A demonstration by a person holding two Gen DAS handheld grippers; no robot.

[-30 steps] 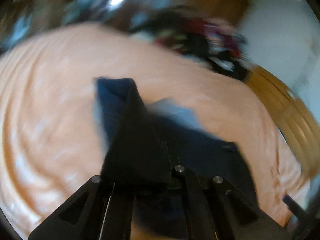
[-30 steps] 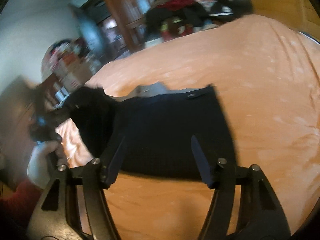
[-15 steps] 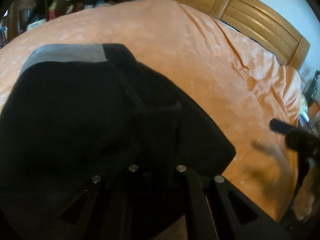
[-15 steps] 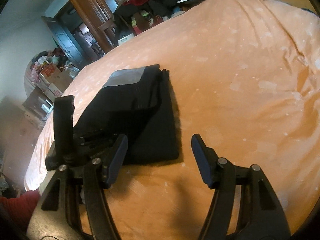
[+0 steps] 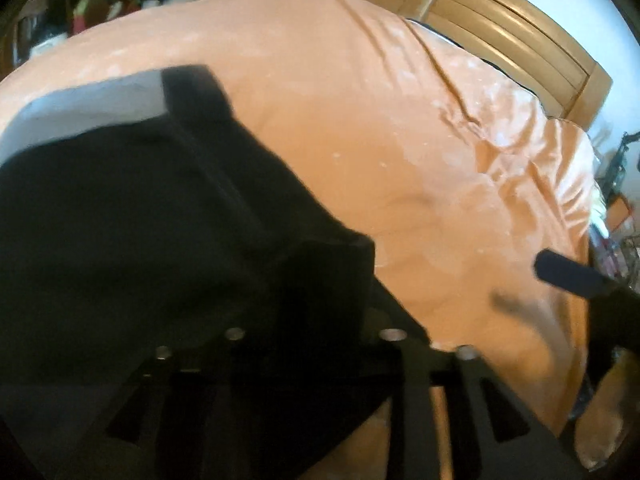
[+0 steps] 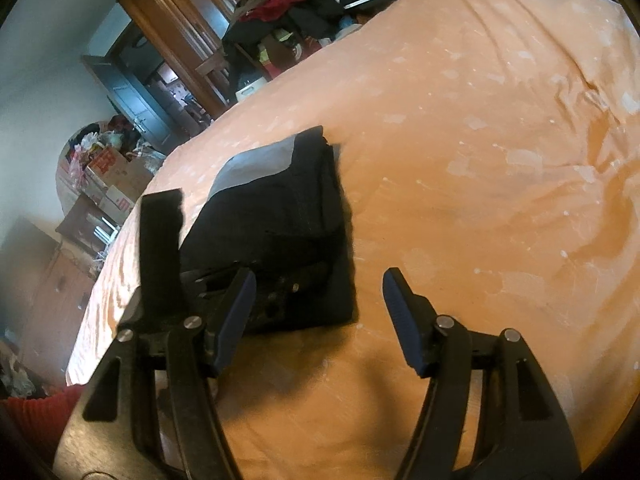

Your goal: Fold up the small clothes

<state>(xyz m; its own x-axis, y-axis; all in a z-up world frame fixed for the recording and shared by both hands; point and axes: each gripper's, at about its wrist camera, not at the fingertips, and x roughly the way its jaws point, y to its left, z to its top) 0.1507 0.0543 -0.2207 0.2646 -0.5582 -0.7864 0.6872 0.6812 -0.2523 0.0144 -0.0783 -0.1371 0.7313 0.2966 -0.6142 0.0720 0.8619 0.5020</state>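
Note:
A small black garment [image 5: 120, 208] with a grey panel [image 5: 88, 108] at its far end lies folded in a compact rectangle on the orange bedcover [image 5: 400, 140]. My left gripper [image 5: 312, 268] sits low over the garment's near edge. Its fingers are spread apart, dark against the dark cloth. In the right wrist view the garment [image 6: 288, 208] lies left of centre and the left gripper [image 6: 280, 292] rests on its near edge. My right gripper [image 6: 320, 276] hovers open above the bedcover [image 6: 480, 160] at the garment's near right corner, holding nothing. One of its fingers [image 5: 568, 276] shows at the right in the left wrist view.
A wooden headboard [image 5: 500, 32] borders the bed's far right side. Beyond the bed stand a heap of clothes [image 6: 304, 4], a wooden wardrobe [image 6: 180, 20] and cardboard boxes [image 6: 112, 172]. A person's red sleeve [image 6: 36, 404] shows at the lower left.
The left gripper carried one side of the garment across, laid it down as a fold, and its fingers have now spread apart. The right gripper stayed open, drifting slightly nearer.

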